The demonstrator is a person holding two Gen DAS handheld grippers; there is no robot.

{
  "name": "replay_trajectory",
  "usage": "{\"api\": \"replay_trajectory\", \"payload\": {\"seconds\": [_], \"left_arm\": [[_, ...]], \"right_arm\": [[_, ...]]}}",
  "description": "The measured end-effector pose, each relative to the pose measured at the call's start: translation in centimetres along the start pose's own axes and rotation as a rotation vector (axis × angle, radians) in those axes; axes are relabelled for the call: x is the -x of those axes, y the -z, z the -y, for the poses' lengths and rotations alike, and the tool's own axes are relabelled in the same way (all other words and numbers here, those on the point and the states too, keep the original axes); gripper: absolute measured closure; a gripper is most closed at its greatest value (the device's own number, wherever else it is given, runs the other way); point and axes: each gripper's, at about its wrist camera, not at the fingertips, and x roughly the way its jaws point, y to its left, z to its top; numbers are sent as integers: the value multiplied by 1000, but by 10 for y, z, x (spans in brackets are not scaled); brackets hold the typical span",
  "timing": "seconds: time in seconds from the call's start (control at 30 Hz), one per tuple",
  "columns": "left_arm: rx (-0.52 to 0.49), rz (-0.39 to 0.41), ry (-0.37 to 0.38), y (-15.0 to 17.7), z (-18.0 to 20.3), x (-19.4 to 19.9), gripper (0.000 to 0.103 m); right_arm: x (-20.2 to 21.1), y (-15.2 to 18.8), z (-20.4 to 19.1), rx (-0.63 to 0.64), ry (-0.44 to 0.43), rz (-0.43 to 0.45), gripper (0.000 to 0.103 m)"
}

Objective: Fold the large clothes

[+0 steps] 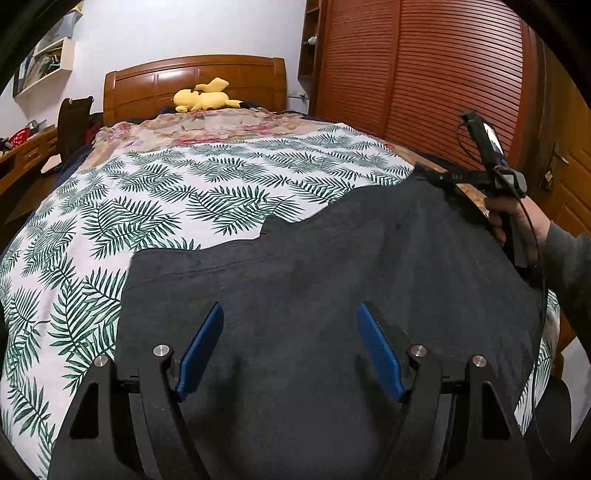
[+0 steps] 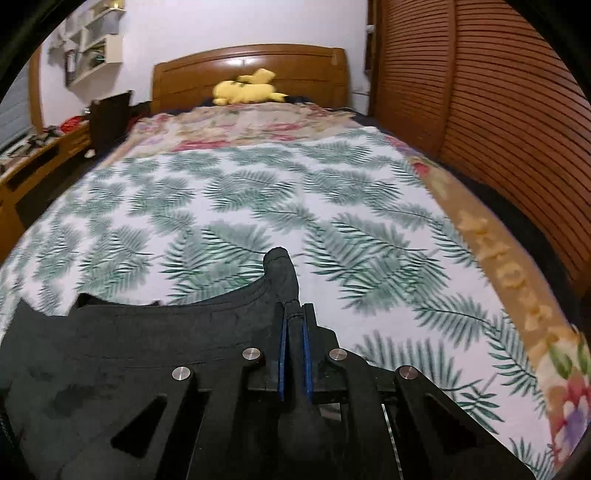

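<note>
On leaf-print bedspread [image 1: 184, 192], dark garment [image 1: 295, 280], spread flat

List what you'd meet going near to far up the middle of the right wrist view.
Right gripper shut on dark grey garment → white fern-print sheet → floral blanket → yellow plush toy → wooden headboard → white wall.

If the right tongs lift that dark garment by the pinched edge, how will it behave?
The dark grey fabric garment will probably drape limply: it bunches between the shut right tongs. Most of it lies on the leaf-print bedsheet, so it may drag.
</note>
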Motion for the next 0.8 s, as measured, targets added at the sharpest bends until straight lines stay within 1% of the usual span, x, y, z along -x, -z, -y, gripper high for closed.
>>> {"api": "replay_trajectory", "payload": {"seconds": [0.17, 0.27, 0.3, 0.33, 0.37, 0.4, 0.47, 0.5, 0.6, 0.67, 0.8], "left_arm": [[15, 4, 1, -1, -3, 1, 27], [10, -1, -1, 0, -3, 0, 27], [9, -4, -2, 0, -4, -1, 27], [8, -7, -5, 1, -4, -1, 27], [9, -8, -6, 1, -4, -1, 27], [10, -9, -6, 1, -4, -1, 27], [8, -8, -8, 1, -4, 0, 27], [6, -7, -10, 1, -4, 1, 27], [2, -9, -9, 2, -2, 2, 27], [3, -12, -2, 4, -1, 3, 27], [-11, -17, -14, 6, 3, 3, 27]], "right_arm": [[-37, 7, 11, -16, 101, -95, 96], [-50, 9, 8, -4, 61, -165, 96], [-50, 8, 9, 4, 63, -165, 92], [-46, 9, 9, 13, 62, -164, 88], [-41, 9, 9, 24, 65, -158, 82], [-34, 10, 10, 33, 62, -152, 77], [-18, 16, 11, 36, 31, -142, 53], [-4, 24, 13, 36, 14, -140, 51], [33, 45, 13, 57, -49, -164, 51], [48, 64, 17, 76, -57, -184, 51], [87, 93, 28, 96, -78, -166, 51]]}}
